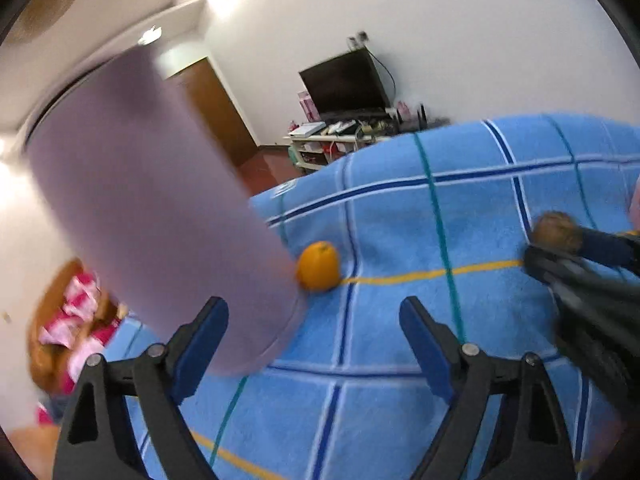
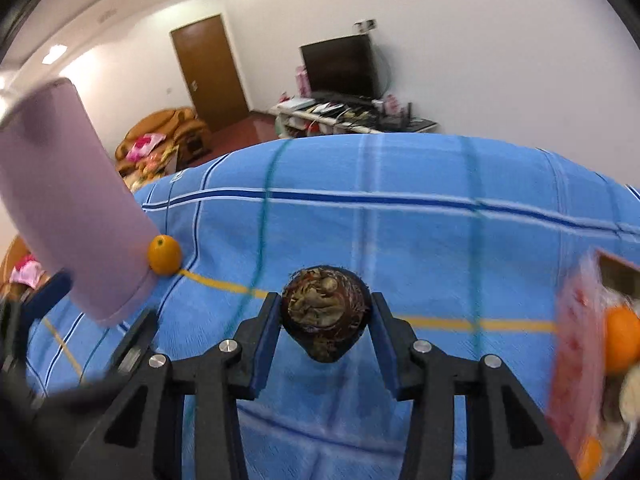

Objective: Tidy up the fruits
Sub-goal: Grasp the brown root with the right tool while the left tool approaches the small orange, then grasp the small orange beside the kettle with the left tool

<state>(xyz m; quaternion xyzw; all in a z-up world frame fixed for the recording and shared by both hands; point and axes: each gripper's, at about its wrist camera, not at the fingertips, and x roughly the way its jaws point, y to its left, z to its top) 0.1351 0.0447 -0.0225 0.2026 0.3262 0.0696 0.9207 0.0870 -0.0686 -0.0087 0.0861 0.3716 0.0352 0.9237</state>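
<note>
Two claws: right claw (image 2: 325,316) grasps a brown fruit (image 2: 325,312); left claw (image 1: 314,344) gapes wide, holding nothing.

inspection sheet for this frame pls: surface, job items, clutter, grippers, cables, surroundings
Surface: blue checked towel covers the work area, bare in the middle.
Job's things: brown rough fruit between the right gripper's pads; small orange lies on the towel against the lilac cylinder; box of fruit at the right edge, holding an orange.
Clutter: nothing seen beyond the lilac cylinder.
Grippers: right gripper shut on the brown fruit; left gripper open, nothing between its fingers, orange ahead of it.
Cables: one runs down the wall by the TV.
Surroundings: brown door, cluttered TV stand, tan sofa with pink items.
</note>
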